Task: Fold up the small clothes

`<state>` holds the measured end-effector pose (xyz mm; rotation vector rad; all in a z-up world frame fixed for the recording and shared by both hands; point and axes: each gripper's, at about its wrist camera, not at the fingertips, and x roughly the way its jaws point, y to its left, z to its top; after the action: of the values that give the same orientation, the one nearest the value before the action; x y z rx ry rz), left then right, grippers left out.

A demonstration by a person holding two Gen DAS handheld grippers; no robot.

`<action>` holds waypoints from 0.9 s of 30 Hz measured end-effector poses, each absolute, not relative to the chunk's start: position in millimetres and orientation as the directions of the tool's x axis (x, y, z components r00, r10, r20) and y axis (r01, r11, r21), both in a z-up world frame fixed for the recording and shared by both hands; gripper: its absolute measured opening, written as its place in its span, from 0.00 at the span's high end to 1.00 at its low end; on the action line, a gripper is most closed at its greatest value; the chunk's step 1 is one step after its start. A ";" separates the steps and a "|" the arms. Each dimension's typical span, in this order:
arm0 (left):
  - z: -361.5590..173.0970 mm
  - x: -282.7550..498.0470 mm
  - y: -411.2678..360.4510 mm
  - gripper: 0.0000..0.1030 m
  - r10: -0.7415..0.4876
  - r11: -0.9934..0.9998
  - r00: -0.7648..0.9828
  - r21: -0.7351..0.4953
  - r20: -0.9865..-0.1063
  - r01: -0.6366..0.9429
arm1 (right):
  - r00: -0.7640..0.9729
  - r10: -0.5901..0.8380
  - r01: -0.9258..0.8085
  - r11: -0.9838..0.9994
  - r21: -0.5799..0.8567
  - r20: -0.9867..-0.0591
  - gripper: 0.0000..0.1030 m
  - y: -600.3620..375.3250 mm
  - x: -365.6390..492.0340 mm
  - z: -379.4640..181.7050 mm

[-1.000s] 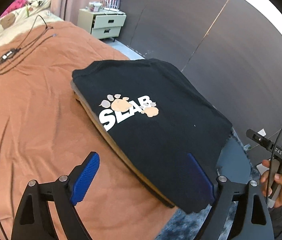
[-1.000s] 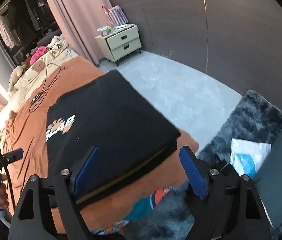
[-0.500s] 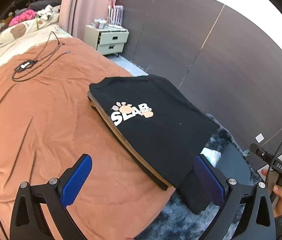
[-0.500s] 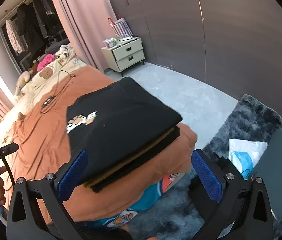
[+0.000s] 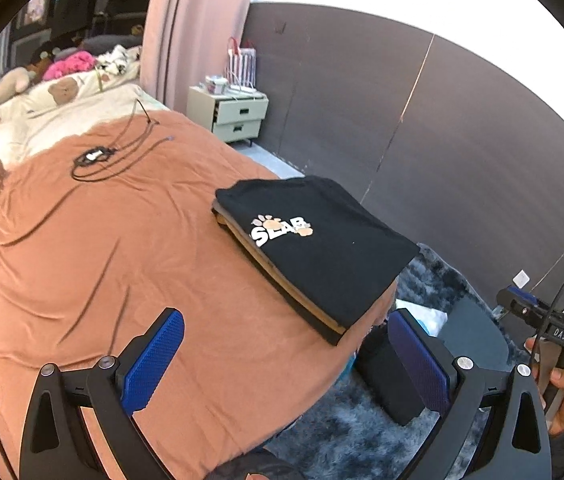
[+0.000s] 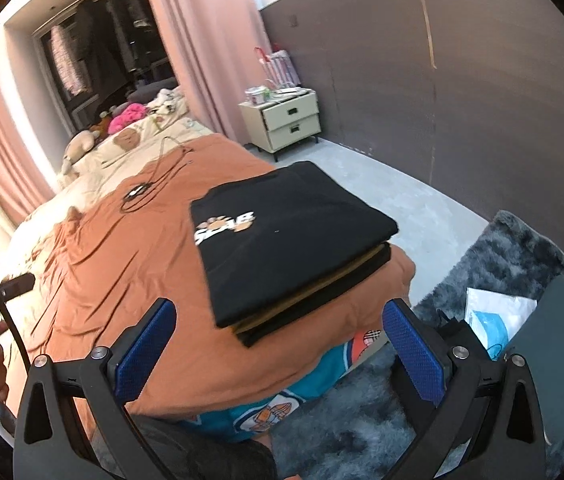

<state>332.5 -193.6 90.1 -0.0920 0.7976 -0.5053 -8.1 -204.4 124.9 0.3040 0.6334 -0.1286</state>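
A folded black T-shirt (image 5: 322,240) with a white "SLAB" paw print lies on top of a small stack of folded clothes at the bed's near corner, on the rust-orange bedspread (image 5: 102,260). The same black T-shirt (image 6: 290,236) tops tan and black layers in the right wrist view. My left gripper (image 5: 286,356) is open and empty, back from the stack and above the bedspread. My right gripper (image 6: 278,344) is open too, with nothing between its blue pads, short of the stack's near corner. Each view shows the other gripper held in a hand at its edge.
A black cable with an adapter (image 5: 98,158) lies on the bedspread further back. A cream nightstand (image 6: 286,124) stands by the dark wall panel. Beside the bed lie a grey shaggy rug (image 6: 502,264), a plastic packet (image 6: 494,316) and a dark flat board (image 6: 554,348). Plush toys sit at the headboard end.
Both grippers have opened wider and pulled back and up from the stack. The left jaws, earlier around the shirt's near edge, now stand clear of it. The stack has stayed put.
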 end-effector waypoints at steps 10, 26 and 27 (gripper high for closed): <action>114.2 264.7 -150.0 0.01 -0.451 0.891 0.641 -0.266 -0.621 0.369 | 0.824 0.010 0.130 0.970 0.207 -0.566 0.00 -175.8 -44.5 132.8; 105.7 164.6 -73.4 0.01 -0.327 0.944 0.737 -0.233 -0.591 0.231 | 0.850 0.108 -0.022 0.985 0.170 -0.516 0.00 -135.2 -92.1 131.2; 104.8 157.5 -68.0 0.01 -0.320 0.947 0.744 -0.235 -0.587 0.221 | 0.851 0.105 -0.023 0.986 0.163 -0.515 0.00 -132.1 -93.9 128.8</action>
<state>157.5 -68.0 104.8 -0.1537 0.6697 -0.2975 -93.9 -132.1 128.8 0.1532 0.5499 0.0673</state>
